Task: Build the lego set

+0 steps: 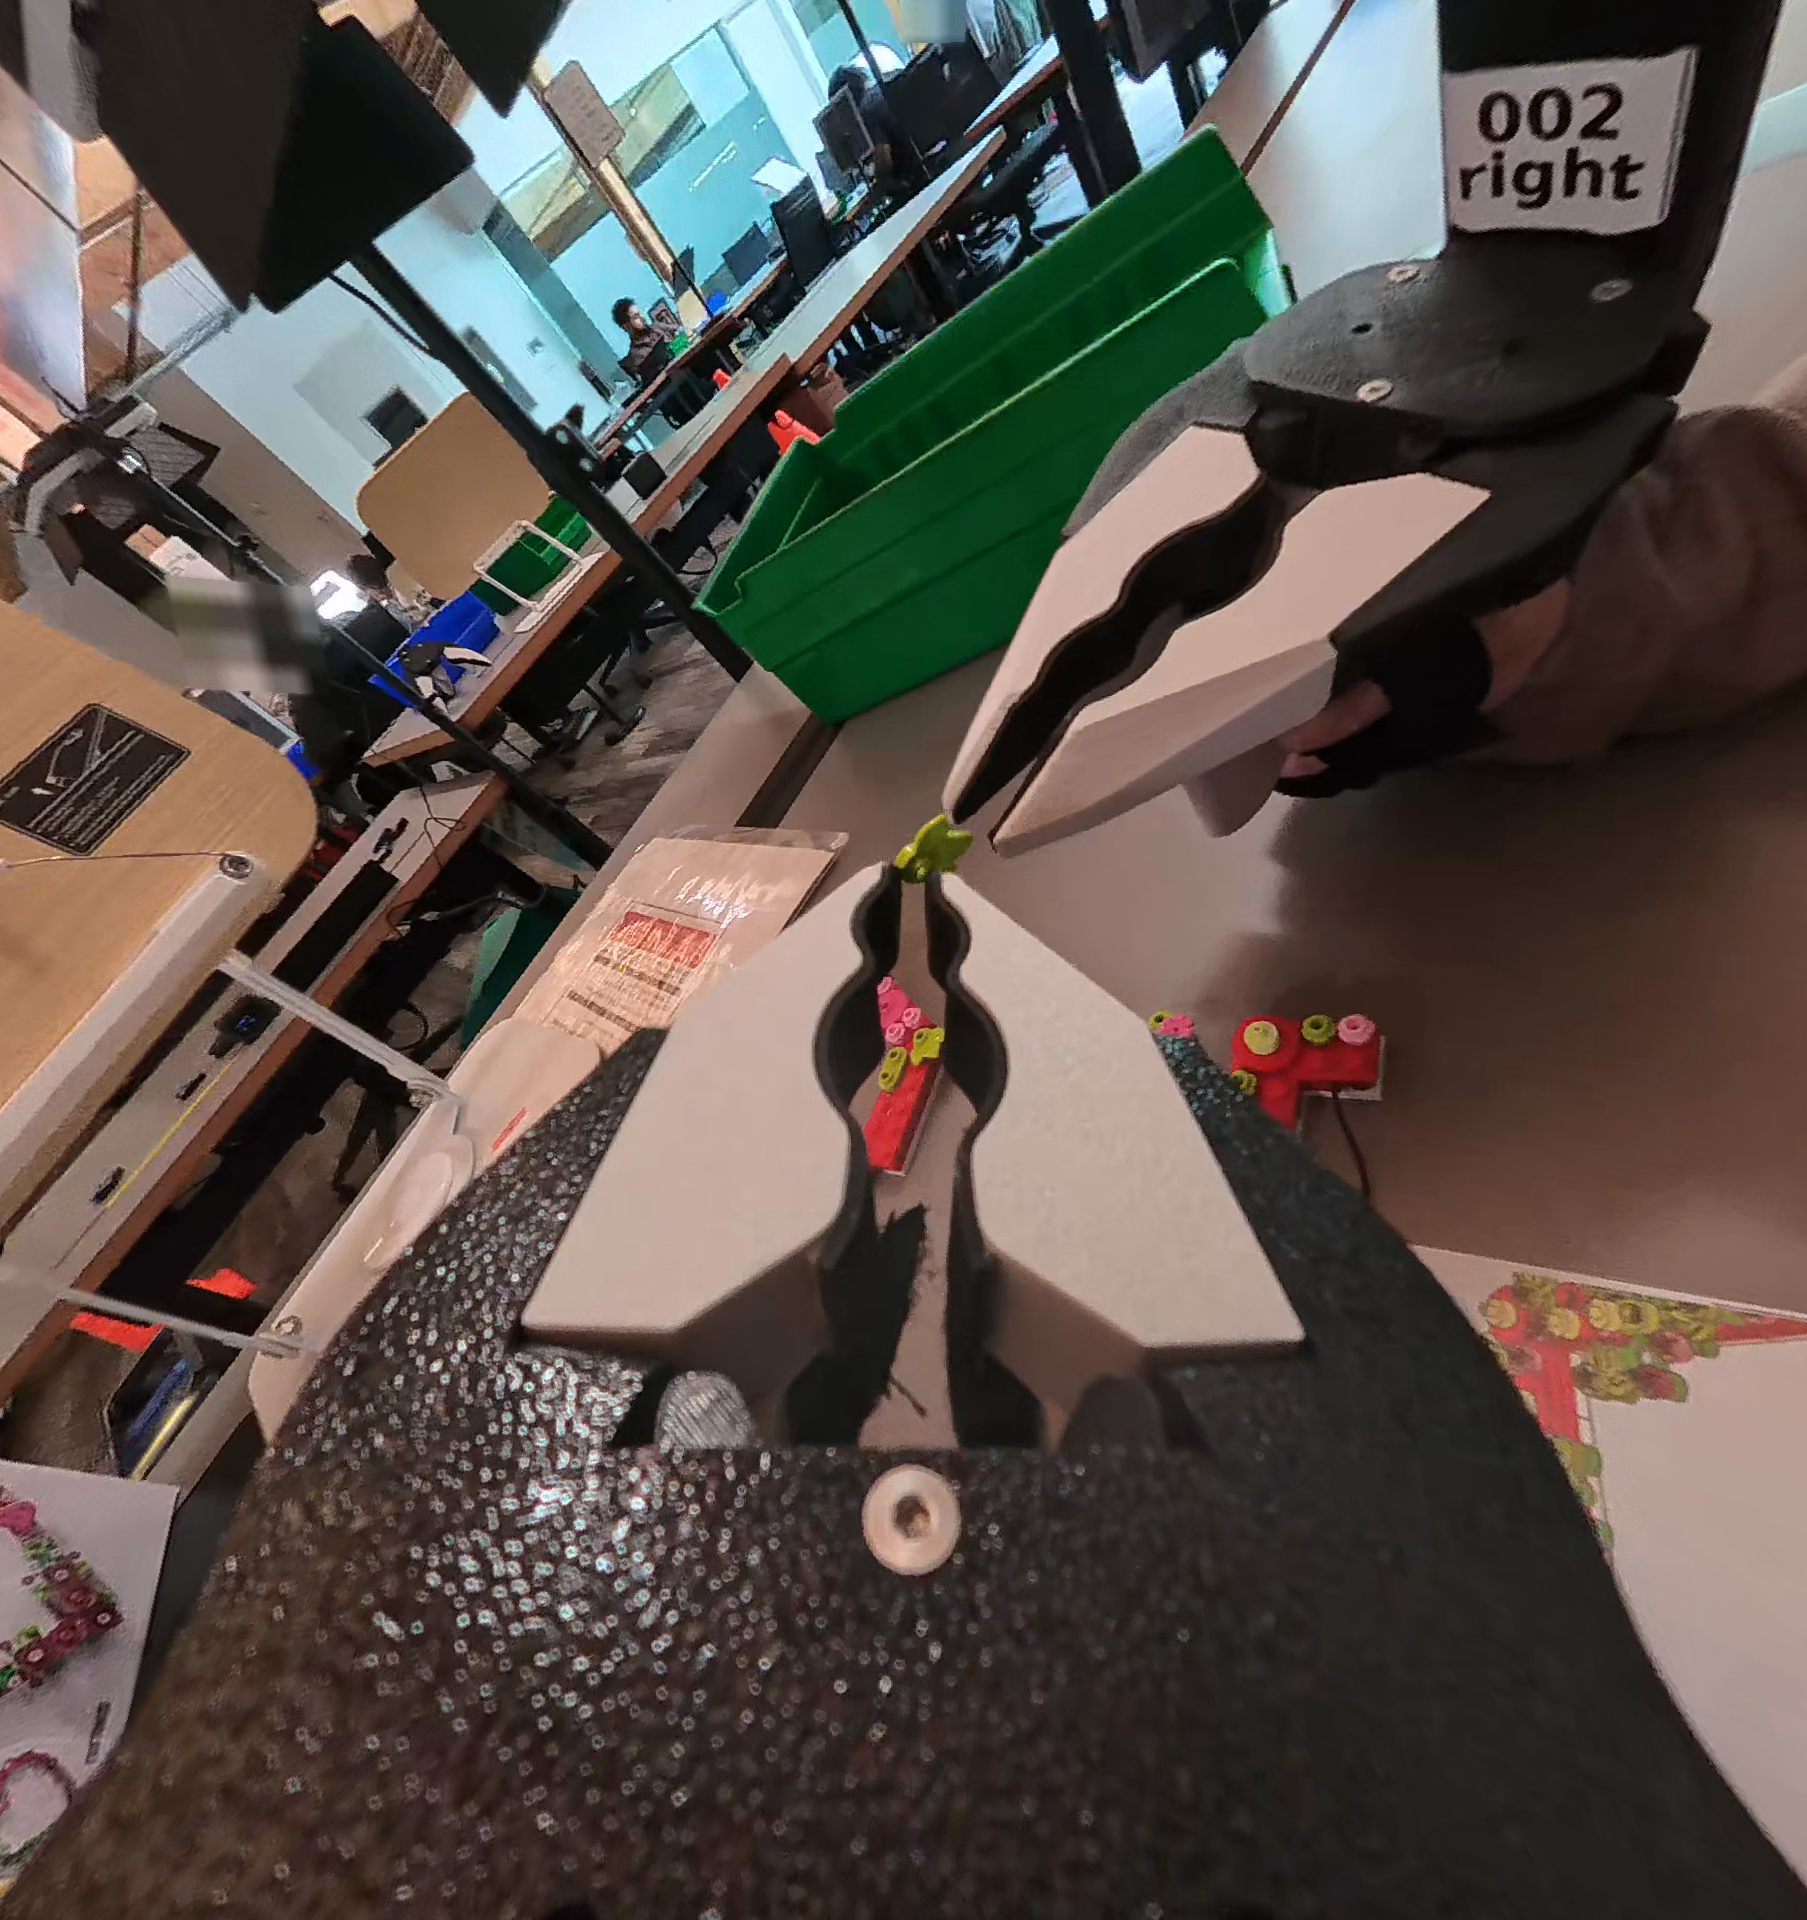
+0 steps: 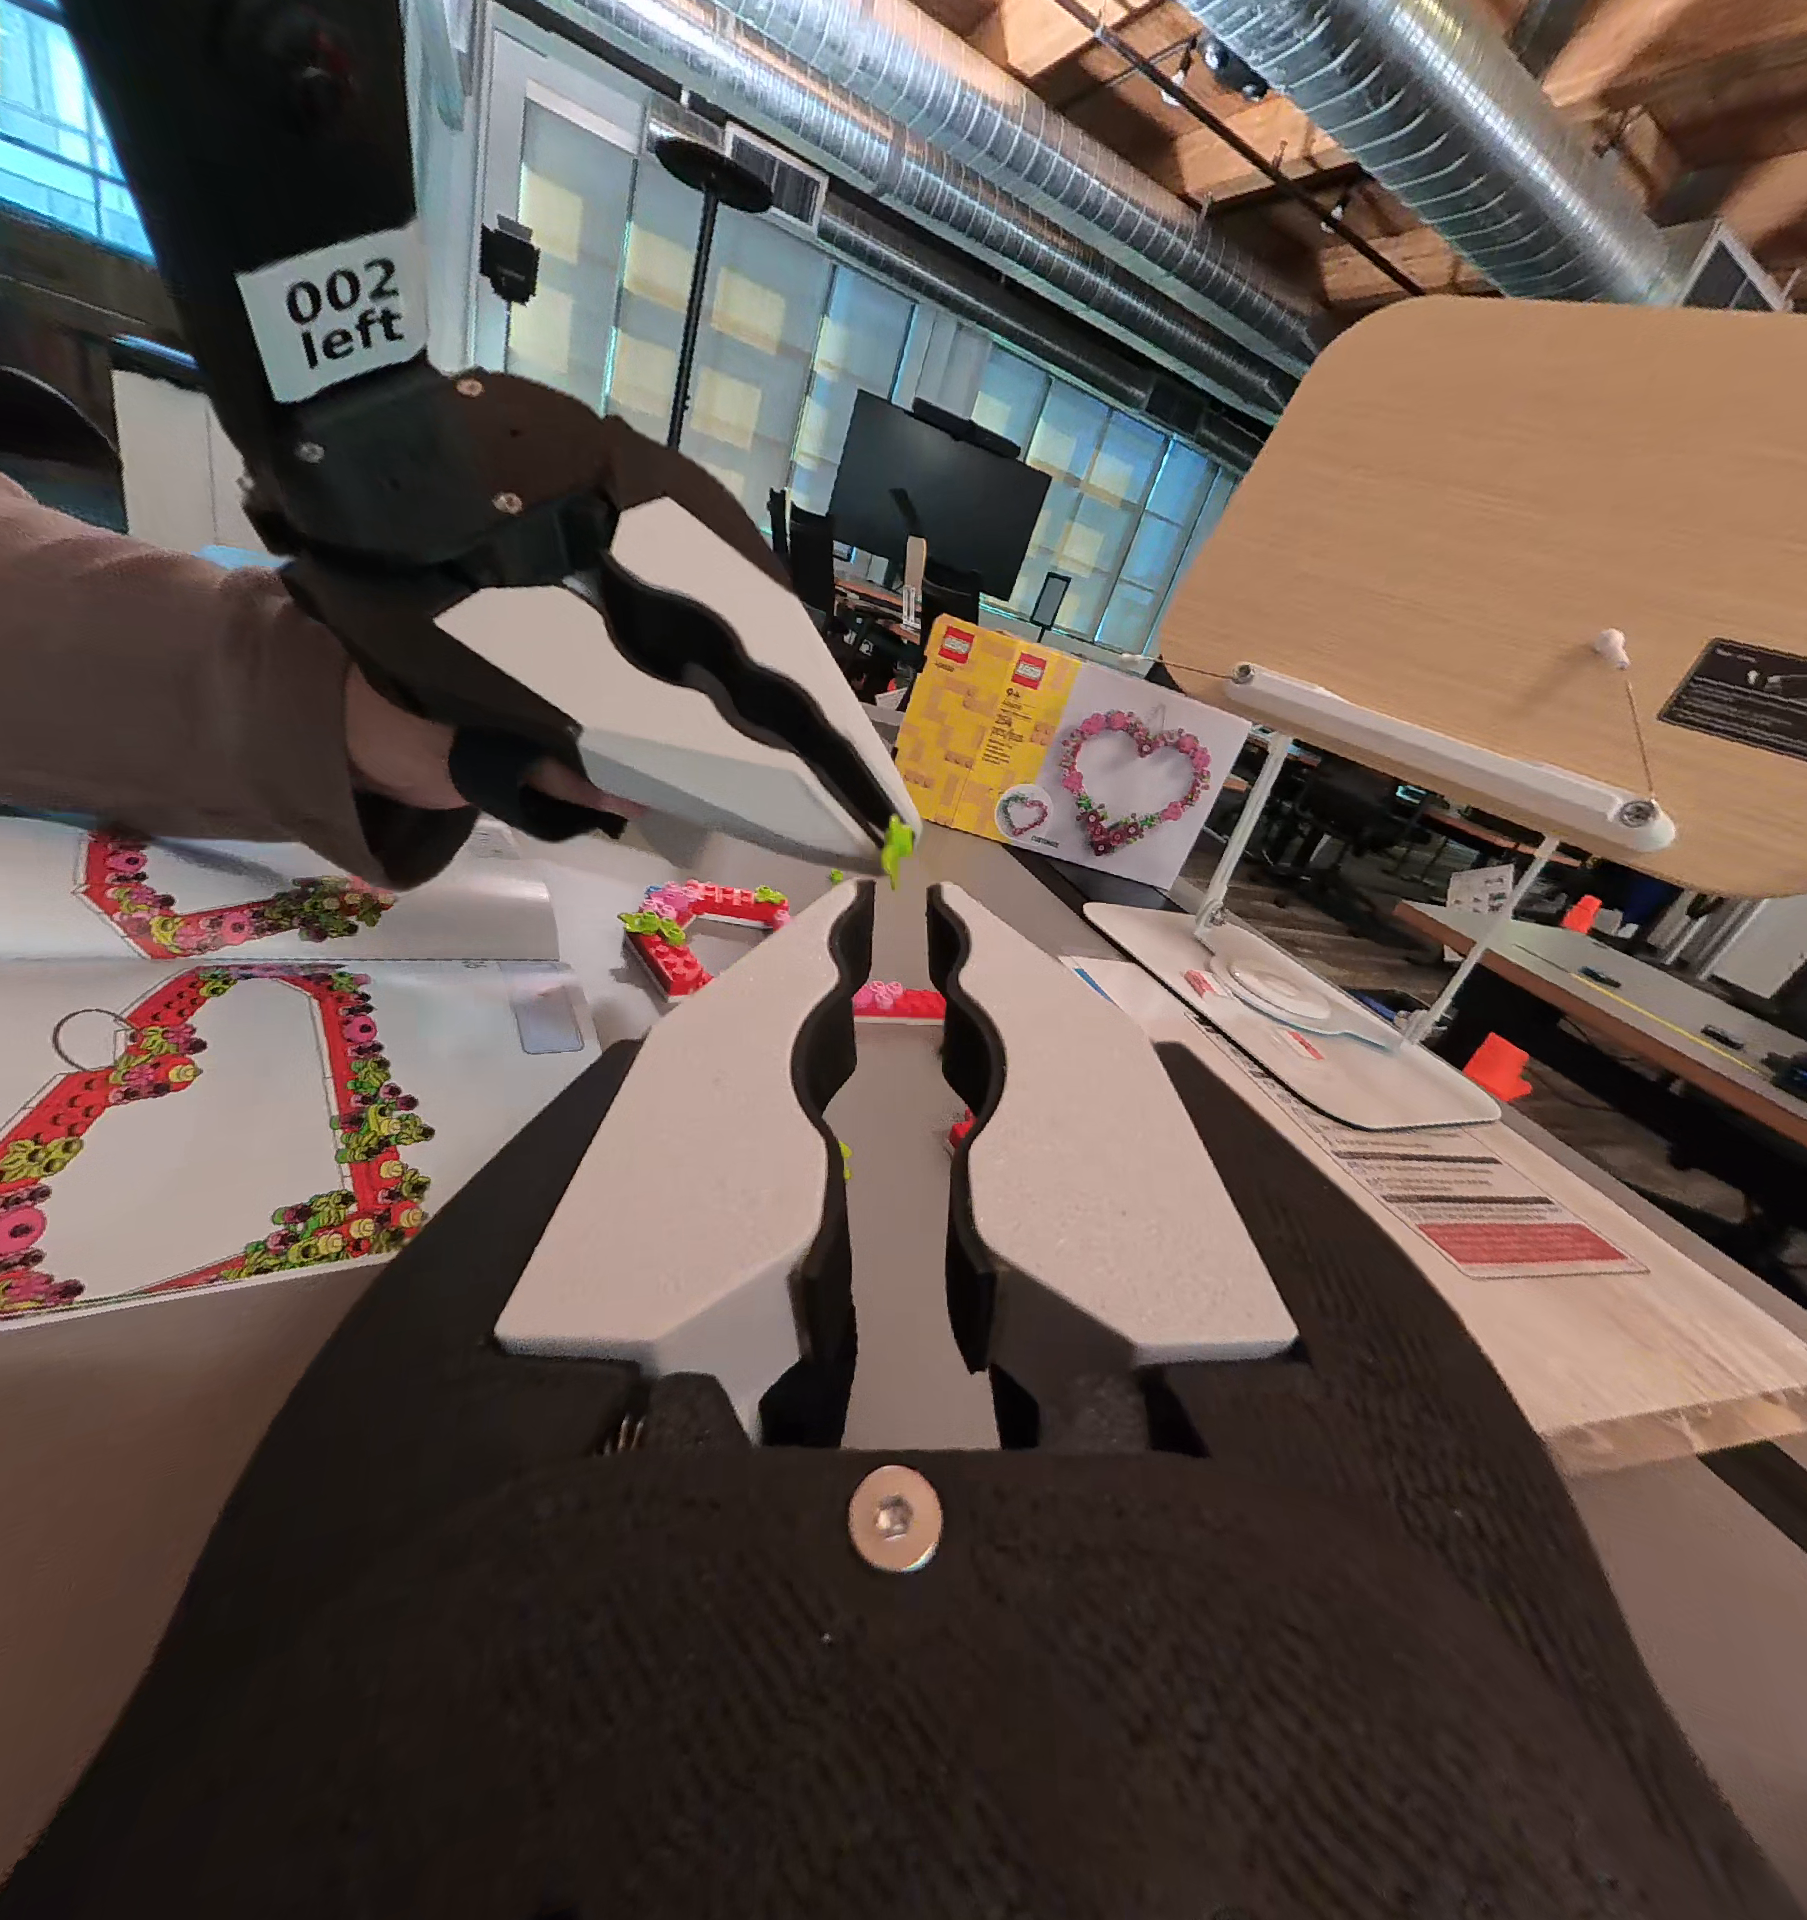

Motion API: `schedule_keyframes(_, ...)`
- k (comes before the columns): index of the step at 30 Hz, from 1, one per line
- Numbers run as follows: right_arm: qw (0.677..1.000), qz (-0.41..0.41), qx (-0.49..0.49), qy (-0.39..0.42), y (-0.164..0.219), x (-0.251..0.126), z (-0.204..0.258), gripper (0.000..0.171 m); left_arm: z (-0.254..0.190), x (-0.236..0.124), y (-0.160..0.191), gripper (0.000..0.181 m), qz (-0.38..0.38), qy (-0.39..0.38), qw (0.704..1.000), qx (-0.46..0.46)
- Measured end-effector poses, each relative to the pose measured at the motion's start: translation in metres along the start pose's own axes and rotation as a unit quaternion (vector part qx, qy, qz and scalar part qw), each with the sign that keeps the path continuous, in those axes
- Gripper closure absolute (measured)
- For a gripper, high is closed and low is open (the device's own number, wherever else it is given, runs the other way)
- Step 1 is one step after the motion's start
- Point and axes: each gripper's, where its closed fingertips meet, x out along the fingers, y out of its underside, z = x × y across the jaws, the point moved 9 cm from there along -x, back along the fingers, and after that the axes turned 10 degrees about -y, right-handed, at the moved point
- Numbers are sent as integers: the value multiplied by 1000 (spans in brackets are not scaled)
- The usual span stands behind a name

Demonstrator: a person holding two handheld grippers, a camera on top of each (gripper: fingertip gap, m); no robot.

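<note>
My left gripper (image 1: 909,881) is shut on a small lime green leaf piece (image 1: 932,847) and holds it above the table. It also shows in the right wrist view (image 2: 894,844) with the leaf piece (image 2: 897,837) at its tips. My right gripper (image 2: 899,891) is open with a narrow gap, its tips just beside the leaf; it shows in the left wrist view (image 1: 977,823). A red brick strip with pink and lime flowers (image 1: 899,1101) lies on the table below. A second red angled assembly (image 1: 1304,1060) lies to its right, also seen in the right wrist view (image 2: 701,925).
Printed instruction sheets (image 2: 151,1091) lie on the table by the left arm. The set's box (image 2: 1065,758) stands at the back. Green bins (image 1: 982,499) sit at the far edge. A bagged paper sheet (image 1: 670,935) and a white stand with a wooden panel (image 2: 1553,571) flank the table edge. Less than 4 cm separates the two grippers' tips.
</note>
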Motion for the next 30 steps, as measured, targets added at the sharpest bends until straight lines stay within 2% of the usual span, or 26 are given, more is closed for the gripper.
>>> schedule_keyframes(1,1000,0,-3,-3,0,0,1,163,-2,1,1,178,1,2,1000,1)
schedule_keyframes(10,999,16,-35,-2,0,3,3,171,-6,1,3,178,-14,-3,1000,10)
schedule_keyframes(14,988,56,-143,23,-4,3,10,171,-10,-4,4,181,-28,-30,998,37)
schedule_keyframes(15,978,76,-189,36,-4,3,13,171,-11,-6,5,181,-25,-38,998,39)
schedule_keyframes(17,948,124,-285,63,-1,2,17,171,-14,-11,8,164,-16,-14,1000,17)
schedule_keyframes(20,871,196,-445,72,9,4,27,171,-13,-18,13,144,9,23,999,-38)
schedule_keyframes(22,815,232,-527,60,19,5,32,171,-11,-24,17,141,26,39,997,-60)
schedule_keyframes(23,801,242,-546,52,22,5,34,171,-10,-26,18,139,34,48,996,-69)
schedule_keyframes(30,777,257,-573,42,27,8,37,171,-16,-36,19,129,71,100,987,-100)
